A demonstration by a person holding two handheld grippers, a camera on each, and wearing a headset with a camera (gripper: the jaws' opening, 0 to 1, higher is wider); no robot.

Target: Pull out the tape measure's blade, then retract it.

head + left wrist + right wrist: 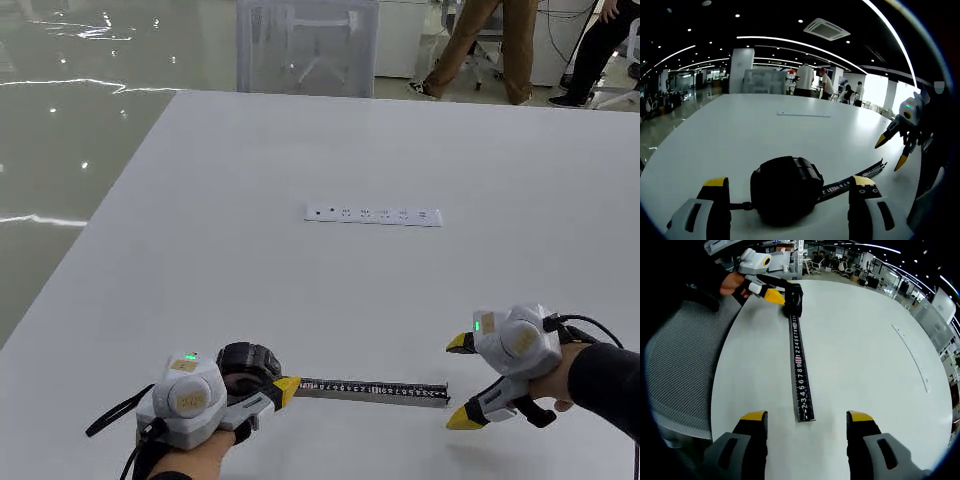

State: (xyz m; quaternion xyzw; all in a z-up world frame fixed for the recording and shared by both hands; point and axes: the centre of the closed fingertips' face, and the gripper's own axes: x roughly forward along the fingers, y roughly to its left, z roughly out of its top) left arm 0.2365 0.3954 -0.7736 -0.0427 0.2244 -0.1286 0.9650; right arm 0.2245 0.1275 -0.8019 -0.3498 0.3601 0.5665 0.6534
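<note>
Tape measure [248, 366] on the surface [330, 150], case between spread jaws of the left hand-held gripper [788, 182]. Stretches its blade [372, 391] toward the right hand-held gripper [461, 380], tip just short of those parted jaws.

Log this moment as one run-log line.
blade: out, flat on table | left tool: open, astride tape measure case | right tool: open, blade tip between jaws, ungripped | retract pending

A: Where did the head view look from?
B: From above, down across the white table [300, 150]. Both gripper views sat low, facing each other along the blade [801, 365], which all 3 shared.
</note>
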